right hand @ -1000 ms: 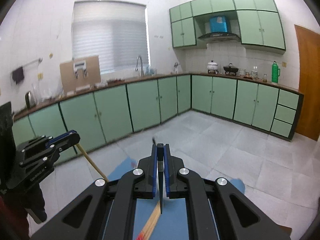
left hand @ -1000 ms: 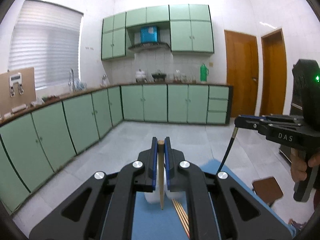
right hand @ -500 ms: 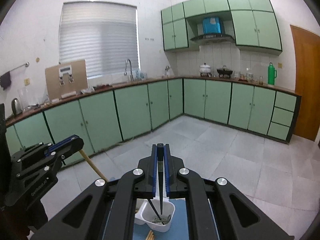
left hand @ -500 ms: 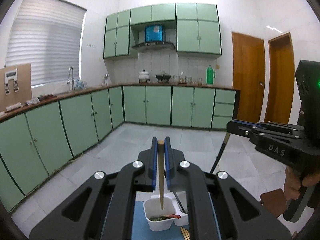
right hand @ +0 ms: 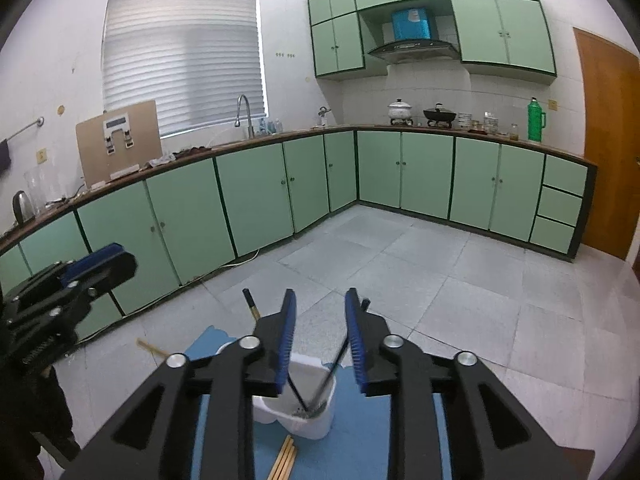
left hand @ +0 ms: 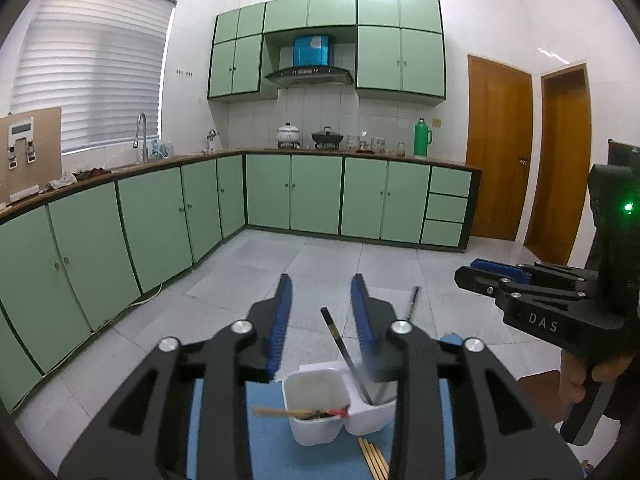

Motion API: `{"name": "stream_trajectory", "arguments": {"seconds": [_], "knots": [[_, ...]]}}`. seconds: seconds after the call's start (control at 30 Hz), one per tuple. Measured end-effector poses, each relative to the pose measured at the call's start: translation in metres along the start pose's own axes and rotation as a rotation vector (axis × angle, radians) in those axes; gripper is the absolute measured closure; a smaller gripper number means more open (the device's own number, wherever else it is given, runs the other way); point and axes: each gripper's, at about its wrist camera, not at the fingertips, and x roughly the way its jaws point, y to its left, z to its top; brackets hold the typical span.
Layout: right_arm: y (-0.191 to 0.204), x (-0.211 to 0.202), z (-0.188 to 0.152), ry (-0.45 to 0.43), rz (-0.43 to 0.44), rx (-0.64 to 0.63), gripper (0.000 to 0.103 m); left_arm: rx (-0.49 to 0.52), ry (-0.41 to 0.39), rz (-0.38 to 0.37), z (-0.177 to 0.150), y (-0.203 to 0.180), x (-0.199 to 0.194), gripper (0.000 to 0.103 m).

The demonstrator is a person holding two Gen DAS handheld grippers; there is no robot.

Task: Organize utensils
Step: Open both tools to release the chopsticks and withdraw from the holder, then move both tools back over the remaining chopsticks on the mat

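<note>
My left gripper [left hand: 322, 292] hangs over a white two-compartment container [left hand: 316, 432], its jaws opening with nothing pressed between them. A wooden chopstick [left hand: 280, 412] lies slanted in the nearer compartment. Black chopsticks [left hand: 340, 344] lean in the other compartment. My right gripper [right hand: 321, 300] is above the same container [right hand: 316, 420], also opening, and its pads touch nothing. Two black chopsticks [right hand: 328, 376] cross inside the cup below it. Each gripper shows in the other's view: the right gripper [left hand: 476, 274] at the right, the left gripper [right hand: 108, 260] at the left.
The container stands on a blue mat [left hand: 264, 440] with a few loose wooden chopsticks [left hand: 374, 458] at its near edge. Around the mat are grey floor tiles [right hand: 440, 280], and green kitchen cabinets [left hand: 160, 220] line the far walls. A hand [left hand: 576, 384] holds the right gripper's handle.
Both grippers came forward and down over the white container. Both jaws parted: the wooden chopstick left the left gripper and the black chopstick left the right one, each into the container.
</note>
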Motion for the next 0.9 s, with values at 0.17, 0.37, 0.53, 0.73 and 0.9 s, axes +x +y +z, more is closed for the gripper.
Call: {"name": "stream_trajectory", "arguments": {"seconds": [0.17, 0.37, 0.53, 0.73, 0.9], "knots": [[0.002, -0.037, -0.024, -0.029, -0.03, 0.001, 0.051, 0.005, -0.038, 0.006, -0.019, -0.011, -0.043, 0.056], [0.007, -0.074, -0.083, -0.015, -0.073, 0.023, 0.018, -0.035, 0.018, -0.005, -0.077, -0.023, -0.075, 0.041], [0.01, -0.09, -0.143, 0.041, -0.133, 0.031, 0.006, -0.059, 0.127, -0.005, -0.142, -0.027, -0.083, 0.029], [0.014, -0.092, -0.203, 0.137, -0.161, 0.054, 0.006, -0.07, 0.251, 0.007, -0.208, -0.027, -0.08, 0.023], [0.017, -0.086, -0.242, 0.204, -0.162, 0.095, 0.006, -0.031, 0.336, 0.045, -0.246, -0.025, -0.077, 0.02]]}}
